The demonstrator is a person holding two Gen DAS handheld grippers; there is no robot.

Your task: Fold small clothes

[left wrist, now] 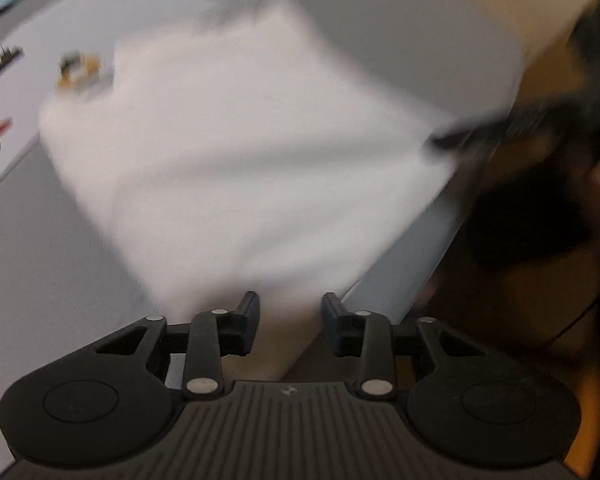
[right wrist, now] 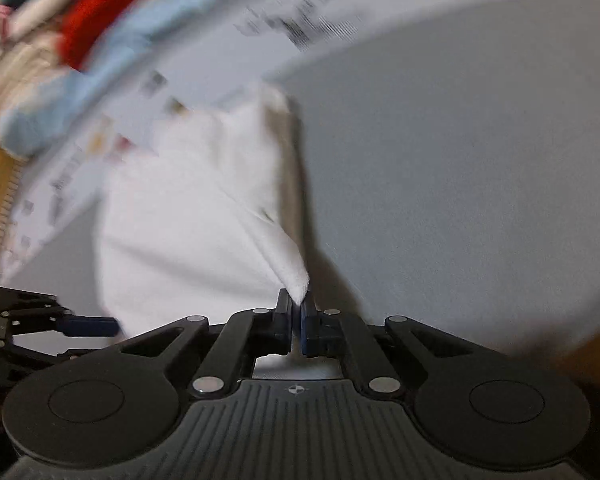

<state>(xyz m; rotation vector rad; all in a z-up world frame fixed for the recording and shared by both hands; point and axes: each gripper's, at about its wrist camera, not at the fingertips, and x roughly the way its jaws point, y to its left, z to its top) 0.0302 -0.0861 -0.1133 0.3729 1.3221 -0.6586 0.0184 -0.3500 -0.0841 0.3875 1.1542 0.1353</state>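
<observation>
A white garment lies folded on the grey table, blurred by motion. My left gripper is open, its jaws apart just at the garment's near edge, with nothing between them. My right gripper is shut on a corner of the white garment and lifts that corner off the table. The left gripper also shows at the lower left of the right wrist view, beside the garment's edge. The right gripper shows as a dark blur at the garment's far right corner in the left wrist view.
A pile of clothes, red, light blue and others, lies at the far left. A white printed sheet with small pictures runs along the table's back. The grey table extends to the right. The table's edge runs on the right.
</observation>
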